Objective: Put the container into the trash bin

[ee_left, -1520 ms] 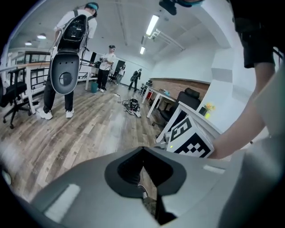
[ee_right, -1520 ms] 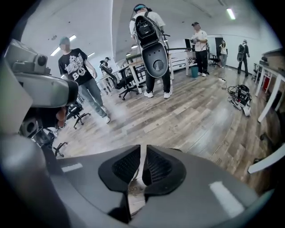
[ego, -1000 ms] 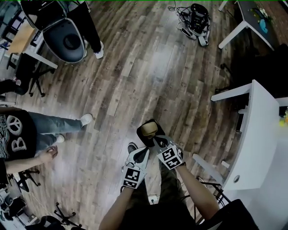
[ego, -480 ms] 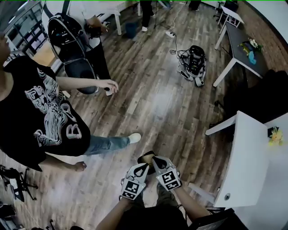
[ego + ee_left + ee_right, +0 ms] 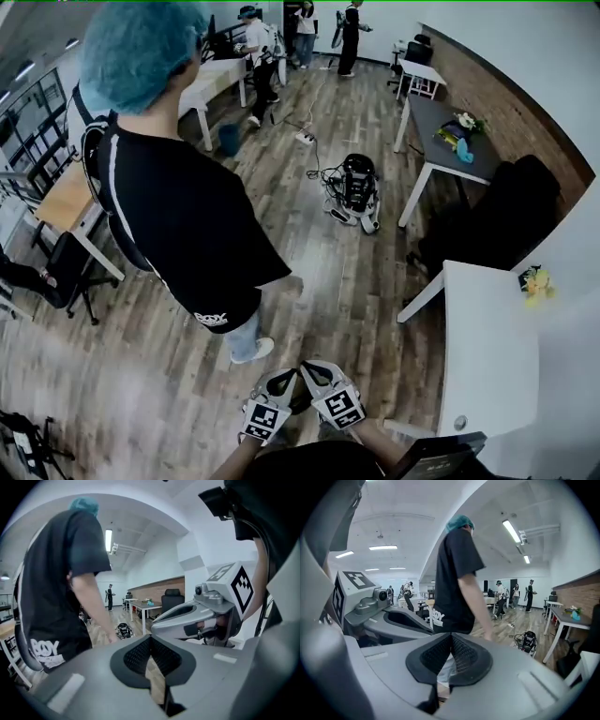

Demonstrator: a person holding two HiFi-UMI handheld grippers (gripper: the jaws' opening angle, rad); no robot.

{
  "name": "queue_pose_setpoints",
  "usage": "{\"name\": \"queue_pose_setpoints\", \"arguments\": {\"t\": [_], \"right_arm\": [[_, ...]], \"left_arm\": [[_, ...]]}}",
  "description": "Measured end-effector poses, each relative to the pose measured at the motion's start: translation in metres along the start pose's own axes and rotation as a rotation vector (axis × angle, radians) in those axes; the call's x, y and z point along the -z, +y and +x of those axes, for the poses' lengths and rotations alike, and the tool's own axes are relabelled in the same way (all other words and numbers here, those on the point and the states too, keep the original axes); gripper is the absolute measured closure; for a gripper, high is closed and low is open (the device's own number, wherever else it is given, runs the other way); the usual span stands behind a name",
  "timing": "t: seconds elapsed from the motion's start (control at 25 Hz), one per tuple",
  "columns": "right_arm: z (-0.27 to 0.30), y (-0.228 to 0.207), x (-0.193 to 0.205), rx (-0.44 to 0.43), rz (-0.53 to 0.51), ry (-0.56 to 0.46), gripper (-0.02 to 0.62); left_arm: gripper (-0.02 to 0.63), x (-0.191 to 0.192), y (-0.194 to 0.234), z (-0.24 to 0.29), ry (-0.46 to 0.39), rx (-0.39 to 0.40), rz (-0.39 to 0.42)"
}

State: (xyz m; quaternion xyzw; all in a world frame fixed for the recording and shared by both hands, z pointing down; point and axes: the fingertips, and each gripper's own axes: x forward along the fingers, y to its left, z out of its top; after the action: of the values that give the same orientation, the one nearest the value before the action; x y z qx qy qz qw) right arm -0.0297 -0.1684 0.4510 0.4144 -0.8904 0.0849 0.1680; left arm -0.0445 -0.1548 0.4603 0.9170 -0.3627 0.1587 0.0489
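My left gripper [image 5: 284, 377] and right gripper [image 5: 311, 368] hang side by side at the bottom of the head view, tips nearly touching. A dark shape [image 5: 300, 396] shows low between them; I cannot tell whether it is the bin or the container. In the left gripper view the left gripper [image 5: 150, 641] is shut, pads meeting at the tip, with only wood floor behind them. The right gripper [image 5: 451, 639] is also shut and empty in its own view. Each gripper sees the other beside it.
A person in a black T-shirt and teal cap [image 5: 178, 187] stands close ahead on the left. A white table [image 5: 487, 356] is on the right, with a dark desk [image 5: 441, 122] beyond. A black device with cables [image 5: 354, 192] sits on the wood floor.
Both grippers have risen and the head view has swung up from the floor to the room. The black holder with the tan inside has dropped out of sight. The person now stands ahead.
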Motion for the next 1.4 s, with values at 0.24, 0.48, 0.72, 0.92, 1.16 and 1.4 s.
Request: {"name": "queue_pose_setpoints", "arguments": {"t": [0.24, 0.48, 0.72, 0.92, 1.16, 1.4], "right_arm": [[-0.029, -0.015, -0.006, 0.056, 0.003, -0.048, 0.581], [-0.059, -0.039, -0.027, 0.136, -0.023, -0.115, 0.581], [-0.087, -0.043, -0.048, 0.276, -0.039, -0.131, 0.583], [-0.101, -0.024, -0.049, 0.411, -0.018, -0.166, 0.583], [-0.17, -0.02, -0.025, 0.583, 0.03, -0.153, 0.583], [-0.248, -0.029, -0.006, 0.759, 0.059, -0.181, 0.583]], "left_arm": [[0.609, -0.017, -0.021, 0.013, -0.032, 0.037, 0.035], [0.609, -0.051, -0.032, 0.026, -0.117, 0.038, 0.063], [0.609, -0.074, -0.04, 0.016, -0.2, 0.084, 0.059], [0.609, -0.067, -0.044, 0.0, -0.239, 0.157, 0.087], [0.609, -0.074, -0.103, -0.005, -0.263, 0.271, 0.101], [0.609, -0.102, -0.178, -0.002, -0.317, 0.419, 0.174]]}}
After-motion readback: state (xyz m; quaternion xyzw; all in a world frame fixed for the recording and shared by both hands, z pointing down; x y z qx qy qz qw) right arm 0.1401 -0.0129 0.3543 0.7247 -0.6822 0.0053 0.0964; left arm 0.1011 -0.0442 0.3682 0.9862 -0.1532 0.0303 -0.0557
